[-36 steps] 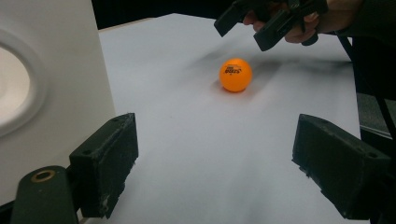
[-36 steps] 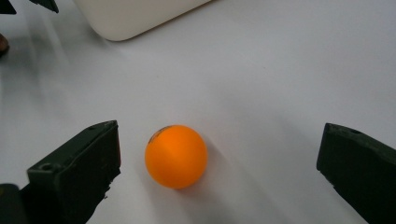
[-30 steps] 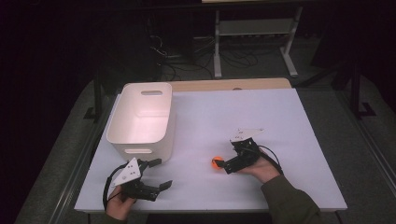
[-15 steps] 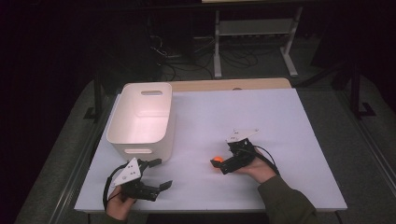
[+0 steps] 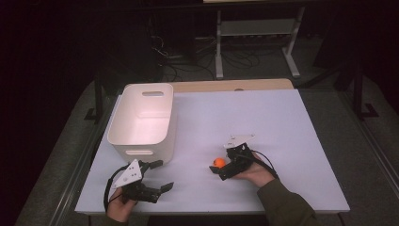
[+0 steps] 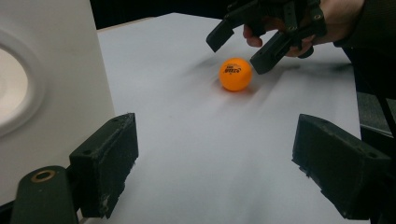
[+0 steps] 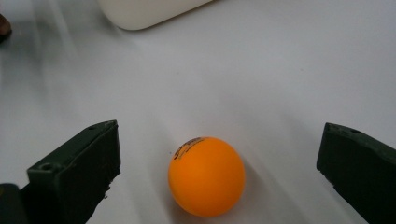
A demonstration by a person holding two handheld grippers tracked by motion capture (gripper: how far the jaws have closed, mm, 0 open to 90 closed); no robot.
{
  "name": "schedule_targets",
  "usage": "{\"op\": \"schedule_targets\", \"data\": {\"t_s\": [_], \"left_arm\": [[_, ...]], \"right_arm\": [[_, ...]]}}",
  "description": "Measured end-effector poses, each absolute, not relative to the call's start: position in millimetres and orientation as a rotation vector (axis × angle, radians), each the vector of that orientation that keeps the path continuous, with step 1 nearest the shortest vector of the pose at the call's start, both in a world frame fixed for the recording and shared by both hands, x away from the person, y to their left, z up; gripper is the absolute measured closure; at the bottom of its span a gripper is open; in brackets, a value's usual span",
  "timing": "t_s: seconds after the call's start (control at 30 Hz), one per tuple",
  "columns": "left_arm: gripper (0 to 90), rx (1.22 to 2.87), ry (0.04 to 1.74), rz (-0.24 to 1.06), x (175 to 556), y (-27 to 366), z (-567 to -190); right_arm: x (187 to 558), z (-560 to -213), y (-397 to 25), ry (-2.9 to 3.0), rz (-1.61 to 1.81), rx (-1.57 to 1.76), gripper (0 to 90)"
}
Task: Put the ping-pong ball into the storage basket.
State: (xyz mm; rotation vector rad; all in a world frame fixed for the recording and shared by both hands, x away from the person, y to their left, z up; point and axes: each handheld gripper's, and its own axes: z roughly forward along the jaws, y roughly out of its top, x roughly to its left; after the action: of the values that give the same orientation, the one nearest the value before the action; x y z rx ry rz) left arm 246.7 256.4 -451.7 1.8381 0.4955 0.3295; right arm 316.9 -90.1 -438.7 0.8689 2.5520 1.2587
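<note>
White surface (image 5: 282, 122), dark room; orange ball (image 7: 206, 175) resting between spread jaws of right gripper (image 7: 219, 172); left gripper (image 6: 229, 163) agape, idle; ball likely light, smooth, roll-prone; pinch across widest girth.

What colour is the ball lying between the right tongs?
Orange ball with dark print; clearest in the right gripper view.

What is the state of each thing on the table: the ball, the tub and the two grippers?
Orange ball: resting on the white table, free, between the open right jaws.
White tub: upright, empty as far as its inside shows.
Right gripper: open, around the ball, not touching it.
Left gripper: open, holding nothing, beside the tub.
</note>
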Motion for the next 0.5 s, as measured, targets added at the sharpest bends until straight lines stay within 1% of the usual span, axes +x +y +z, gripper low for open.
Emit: {"op": "schedule_targets", "data": {"t_s": [0.5], "left_arm": [[14.0,1.838,0.493,0.331,246.6,256.6,-451.7]], "right_arm": [[314.2,-452.4,-82.2,2.601,1.195,0.829,0.0]]}}
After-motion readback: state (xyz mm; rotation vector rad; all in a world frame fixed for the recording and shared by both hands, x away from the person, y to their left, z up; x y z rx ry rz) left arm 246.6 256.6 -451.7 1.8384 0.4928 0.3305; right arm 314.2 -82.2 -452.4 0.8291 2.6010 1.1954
